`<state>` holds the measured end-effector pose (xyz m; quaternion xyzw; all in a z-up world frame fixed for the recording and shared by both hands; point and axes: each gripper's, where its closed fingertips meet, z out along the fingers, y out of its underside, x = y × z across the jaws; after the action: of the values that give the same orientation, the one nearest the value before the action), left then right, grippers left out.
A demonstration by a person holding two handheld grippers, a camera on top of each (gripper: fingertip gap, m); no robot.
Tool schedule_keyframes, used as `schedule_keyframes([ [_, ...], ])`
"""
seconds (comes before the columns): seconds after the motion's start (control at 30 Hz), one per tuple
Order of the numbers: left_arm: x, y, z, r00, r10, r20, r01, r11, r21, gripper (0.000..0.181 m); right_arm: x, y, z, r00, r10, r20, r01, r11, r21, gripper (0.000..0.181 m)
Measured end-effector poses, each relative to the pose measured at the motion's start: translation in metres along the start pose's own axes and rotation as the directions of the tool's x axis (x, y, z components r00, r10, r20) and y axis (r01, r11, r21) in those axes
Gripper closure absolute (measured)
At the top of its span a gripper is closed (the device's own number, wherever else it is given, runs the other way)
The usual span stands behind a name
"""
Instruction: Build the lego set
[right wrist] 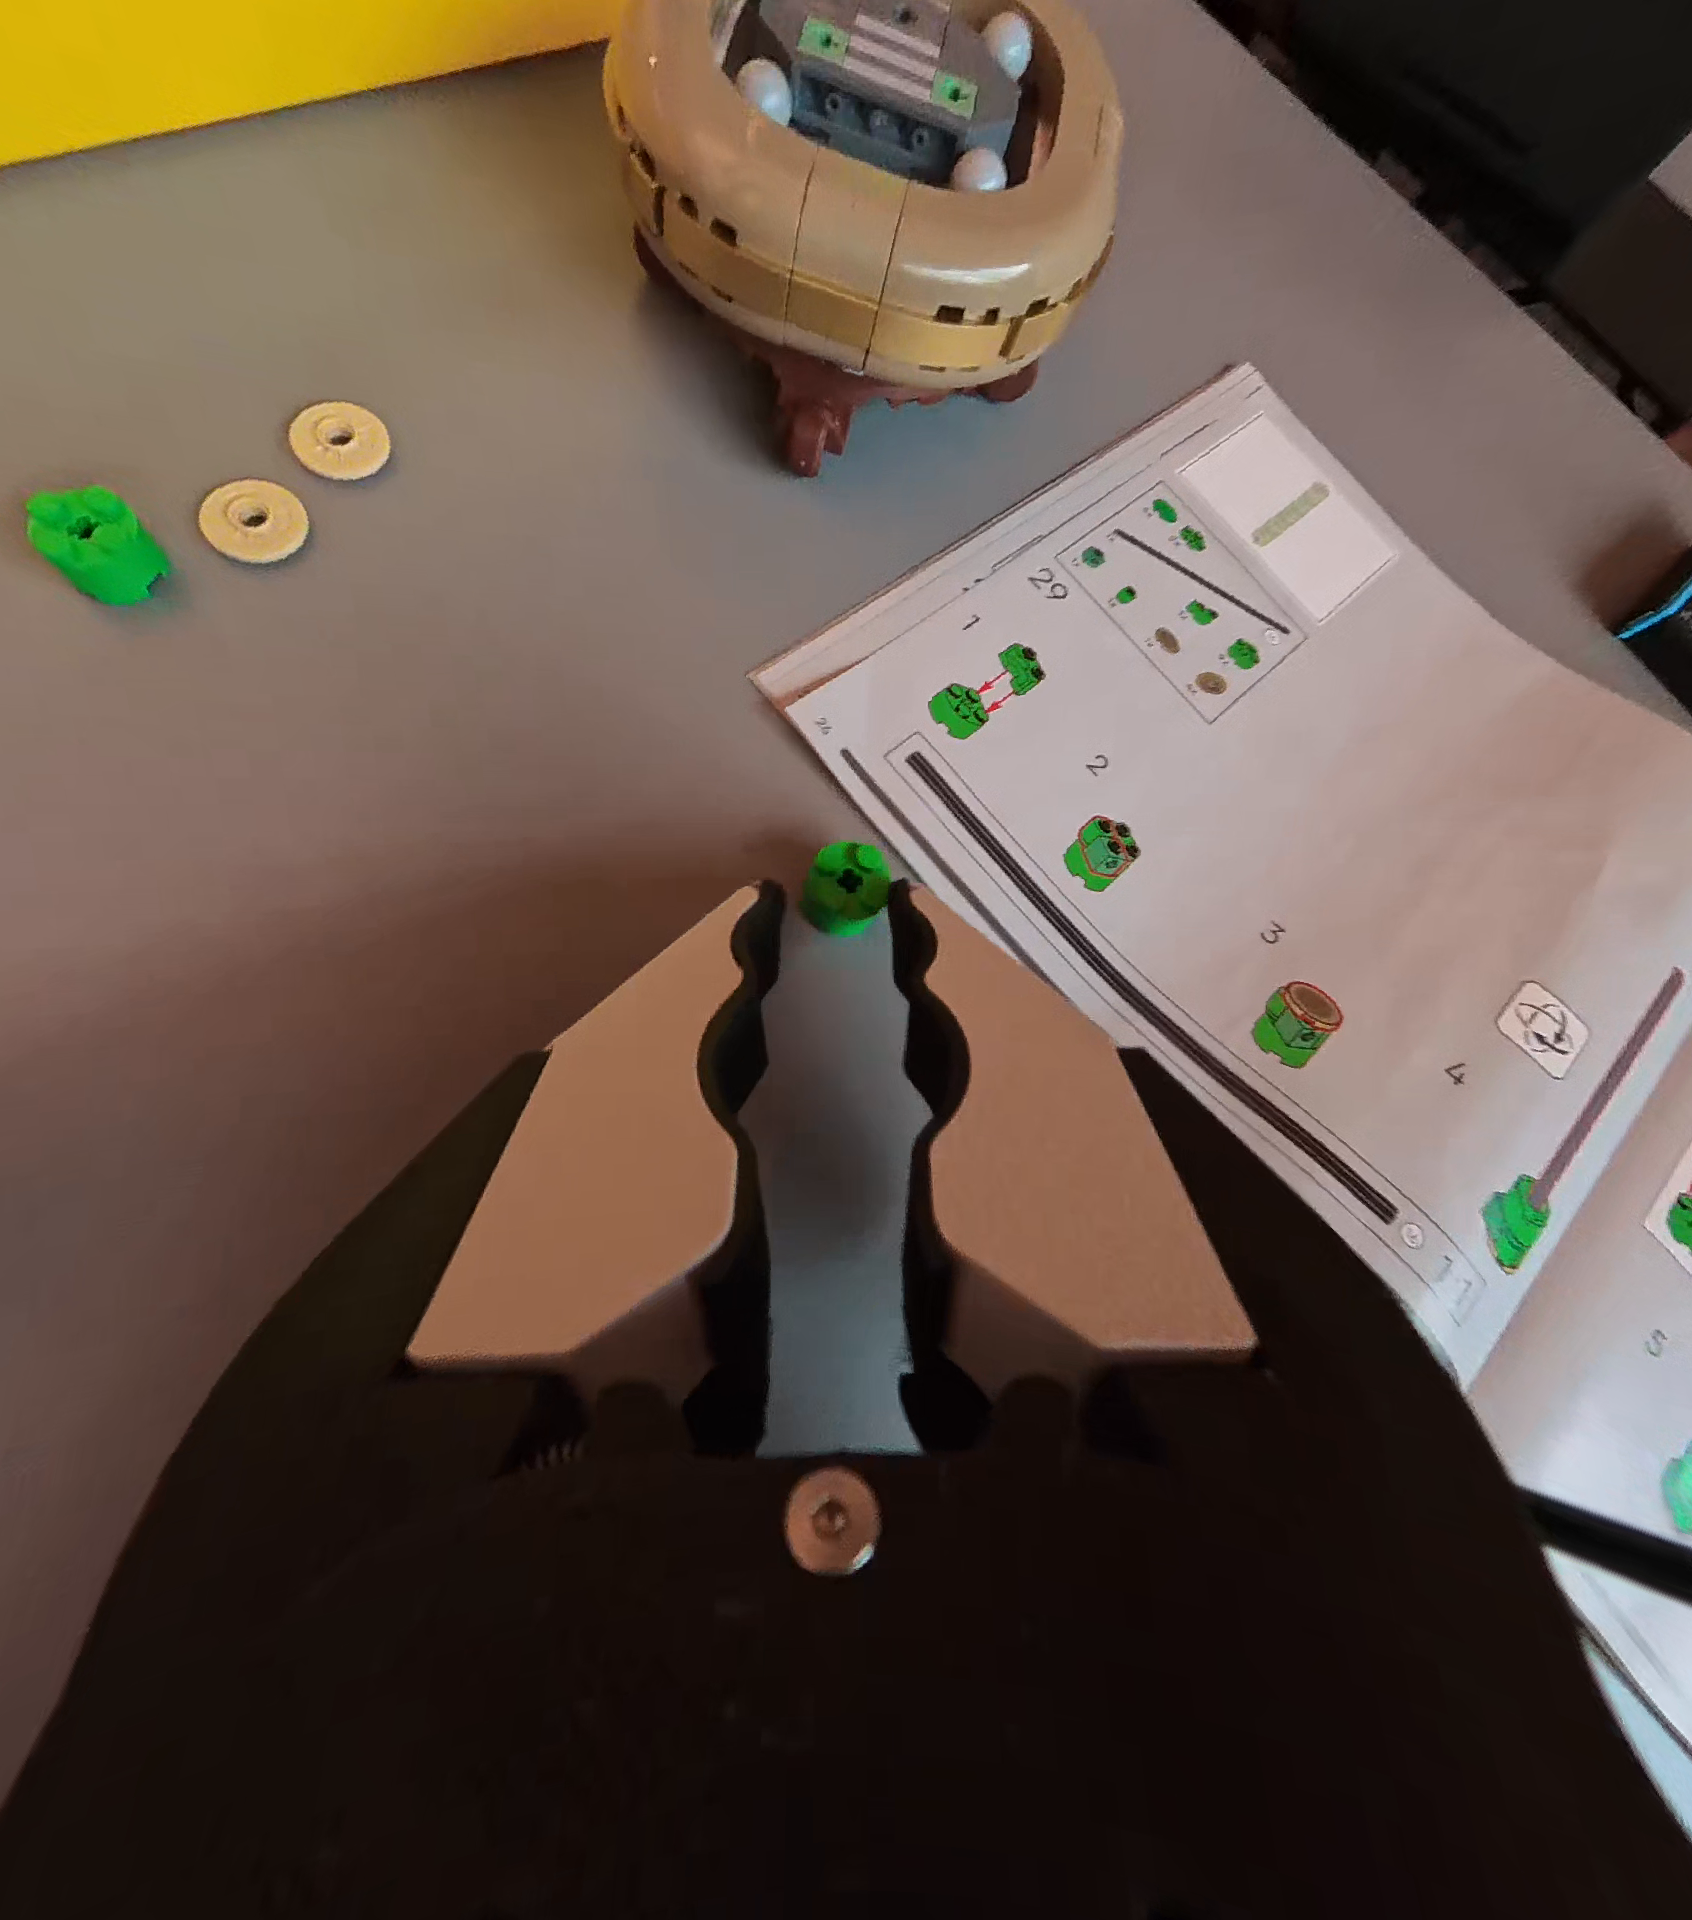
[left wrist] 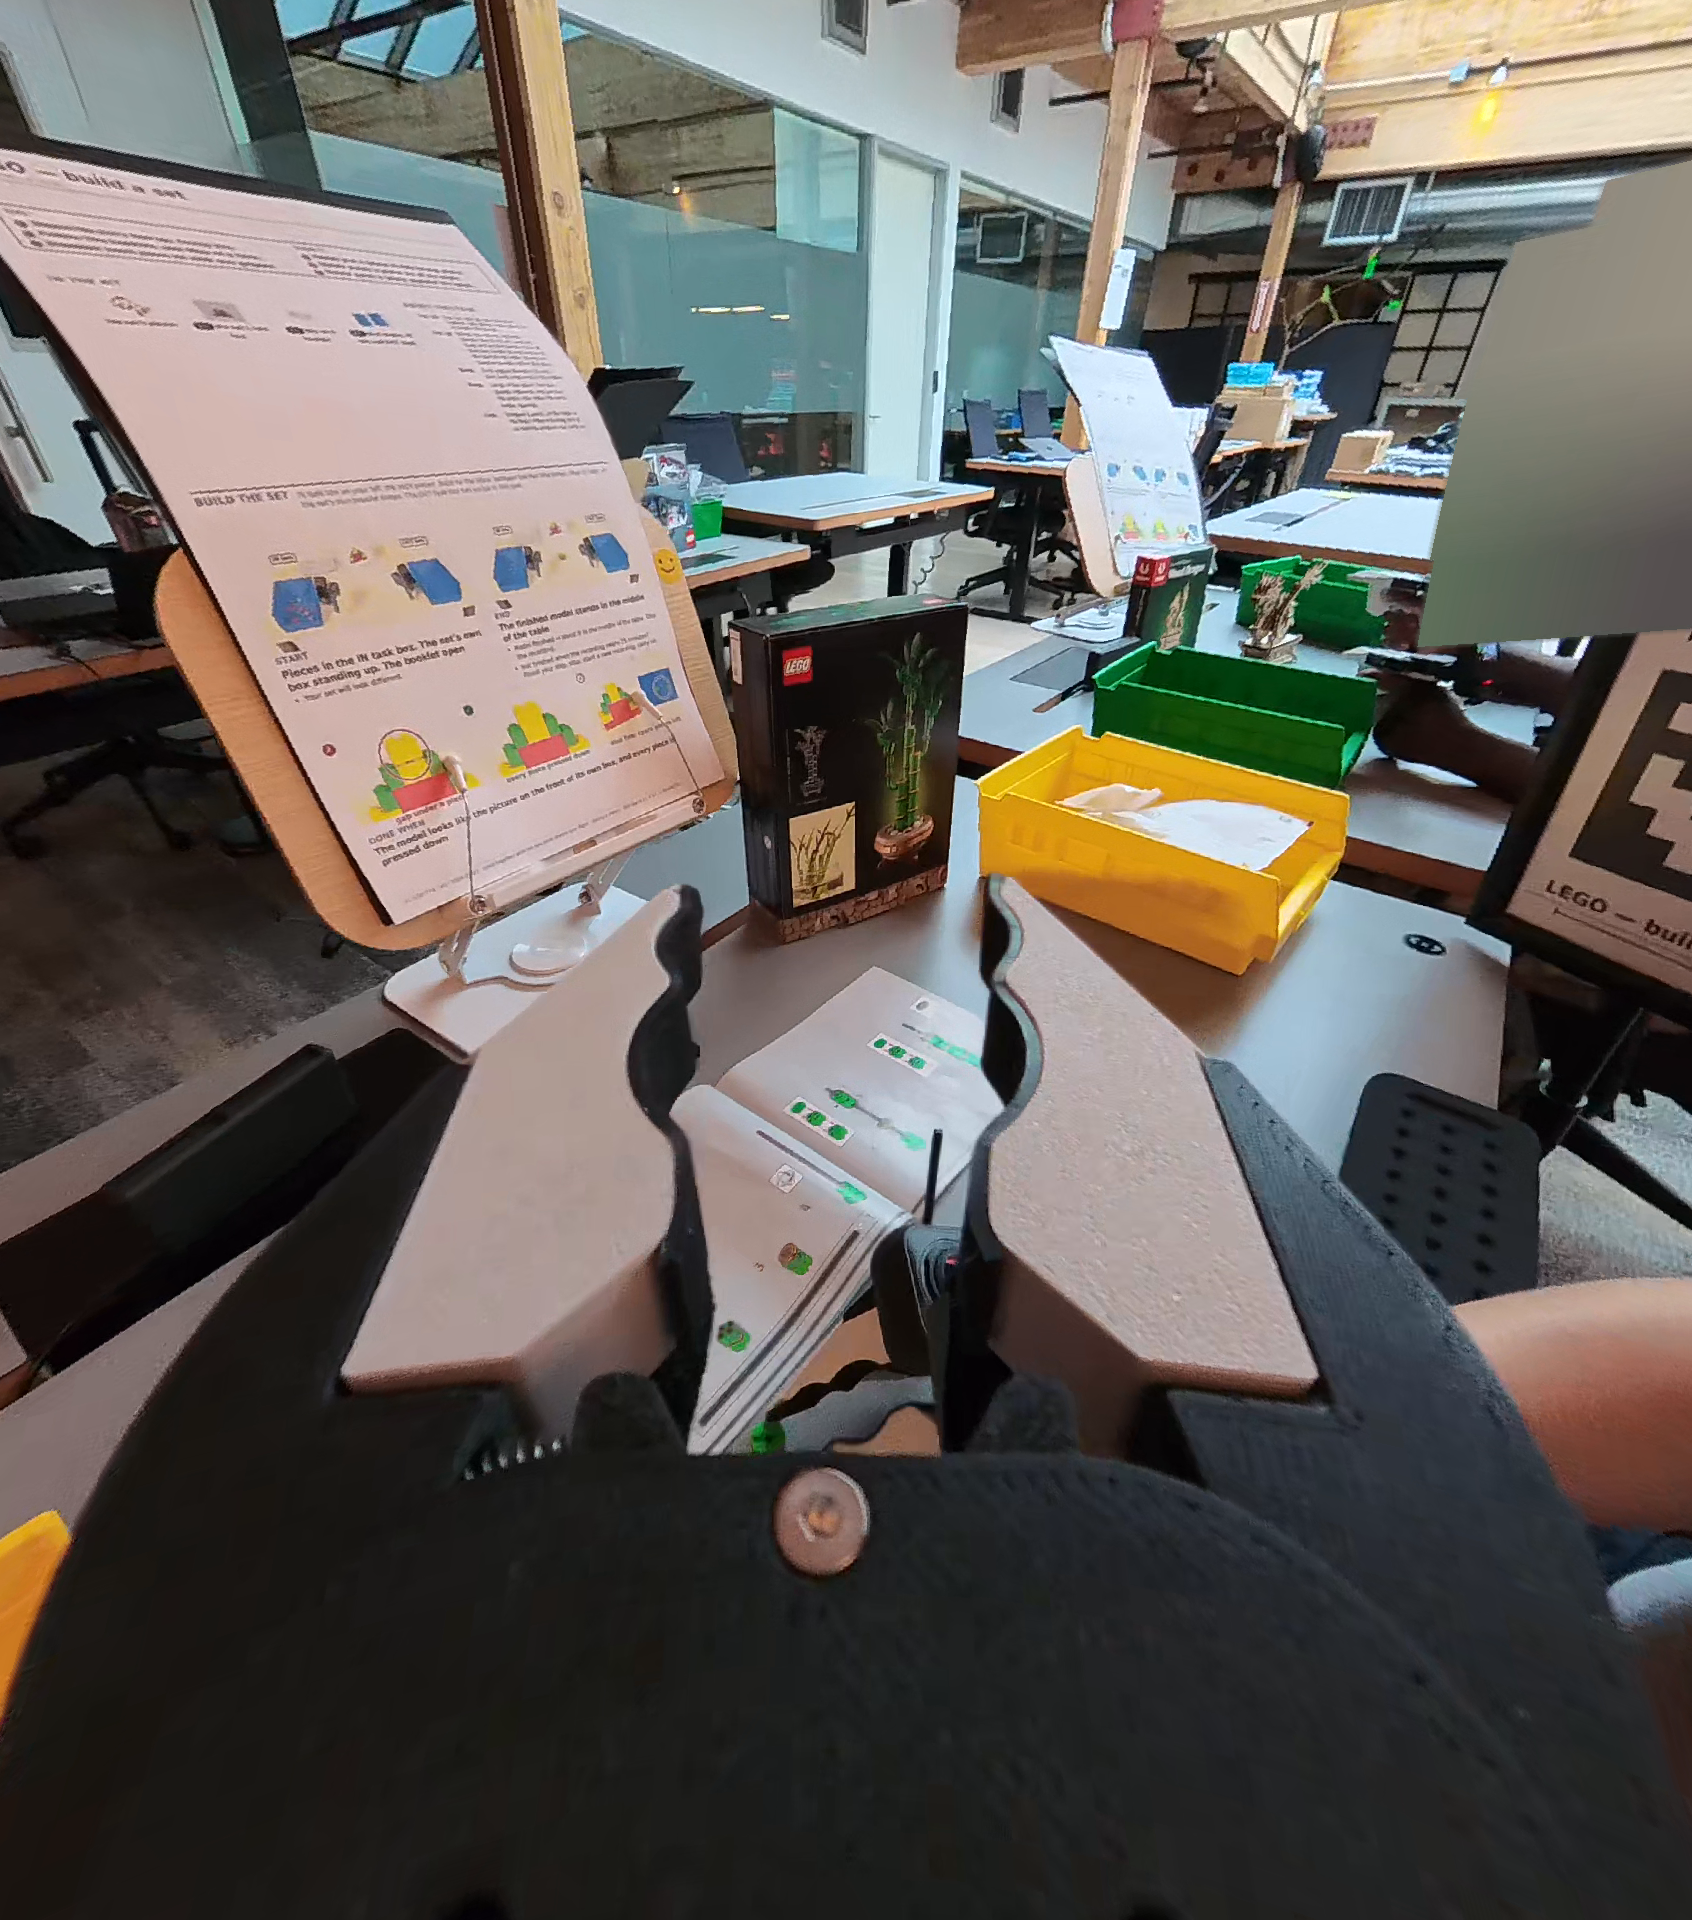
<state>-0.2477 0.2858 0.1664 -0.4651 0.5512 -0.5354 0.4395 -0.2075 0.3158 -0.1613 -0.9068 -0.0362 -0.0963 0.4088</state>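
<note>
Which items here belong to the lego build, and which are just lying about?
Belongs to the build: round green brick, green rounded piece, two tan discs, tan pot model, open booklet, set box.

Lying about: yellow bin, green bin.

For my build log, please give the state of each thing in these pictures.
Left gripper: open, empty, above the table.
Right gripper: open, small green piece at its tips.
Booklet: open, flat.
Tan pot: upright, partly built.
Two tan discs: loose, flat.
Set box: upright.
Yellow bin: holds white bags.
</note>
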Motion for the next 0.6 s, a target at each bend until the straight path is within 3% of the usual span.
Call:
schedule_keyframes([
  [0.17, 0.006, -0.001, 0.001, 1.0, 0.018, -0.015, -0.018, 1.0, -0.002, 0.131, -0.012, 0.002, -0.011, 0.998, -0.044, 0.052, 0.044, 0.999, 0.006, 0.167],
  [0.3, 0.005, -0.003, -0.002, 1.0, 0.019, -0.01, -0.019, 1.0, 0.008, 0.133, -0.028, 0.01, -0.068, 0.978, -0.204, 0.044, 0.196, 0.972, 0.131, 0.167],
  [0.43, 0.006, -0.003, -0.001, 1.0, 0.017, -0.009, -0.017, 1.0, 0.008, 0.134, 0.018, 0.066, -0.113, 0.949, -0.296, -0.105, 0.303, 0.951, 0.058, 0.167],
  [0.5, 0.006, -0.003, 0.003, 1.0, 0.02, -0.001, -0.02, 1.0, 0.004, 0.134, 0.055, 0.097, -0.125, 0.958, -0.237, -0.163, 0.238, 0.971, -0.013, 0.167],
  [0.6, 0.009, 0.002, 0.013, 0.999, 0.031, 0.006, -0.031, 0.999, -0.028, 0.134, 0.075, 0.122, -0.135, 0.991, -0.079, -0.106, 0.076, 0.997, -0.031, 0.167],
])
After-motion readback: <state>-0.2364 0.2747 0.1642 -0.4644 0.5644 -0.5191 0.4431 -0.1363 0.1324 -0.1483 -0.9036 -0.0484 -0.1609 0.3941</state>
